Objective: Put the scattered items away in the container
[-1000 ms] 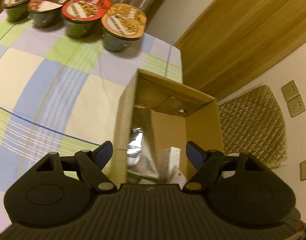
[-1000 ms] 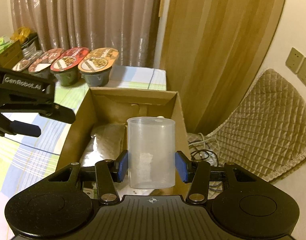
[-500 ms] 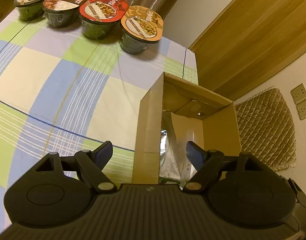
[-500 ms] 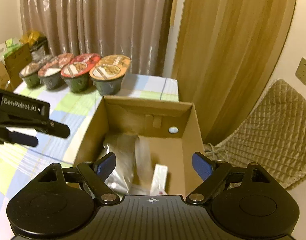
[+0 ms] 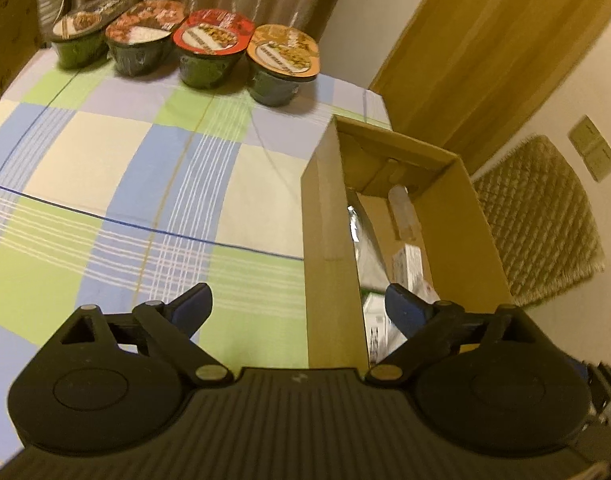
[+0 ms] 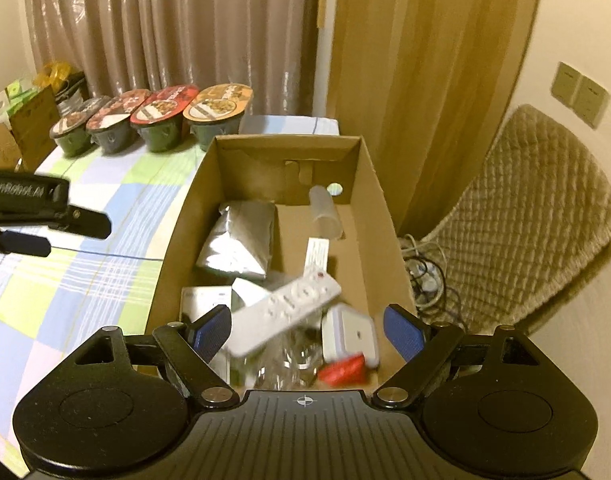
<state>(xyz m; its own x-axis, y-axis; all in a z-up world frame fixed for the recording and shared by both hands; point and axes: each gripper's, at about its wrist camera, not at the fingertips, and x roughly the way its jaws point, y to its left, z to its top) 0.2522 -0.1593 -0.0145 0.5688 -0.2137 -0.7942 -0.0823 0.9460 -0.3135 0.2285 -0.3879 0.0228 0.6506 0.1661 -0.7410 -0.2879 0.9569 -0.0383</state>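
An open cardboard box stands at the right edge of the checked table. Inside lie a clear plastic cup on its side at the far end, a silver foil pouch, a white remote, a white square case, a red piece and some small white packets. My right gripper hangs open above the box's near end, holding nothing. My left gripper is open and straddles the box's left wall; in the right wrist view the left gripper shows at the left edge.
Several sealed noodle bowls line the table's far edge before a curtain. A quilted chair stands right of the box with cables on the floor. Cardboard boxes sit far left. The checked cloth spreads left of the box.
The right gripper opened and let go of the clear cup, which now lies at the box's far end. Both grippers pulled back and up; the left one shifted leftwards.
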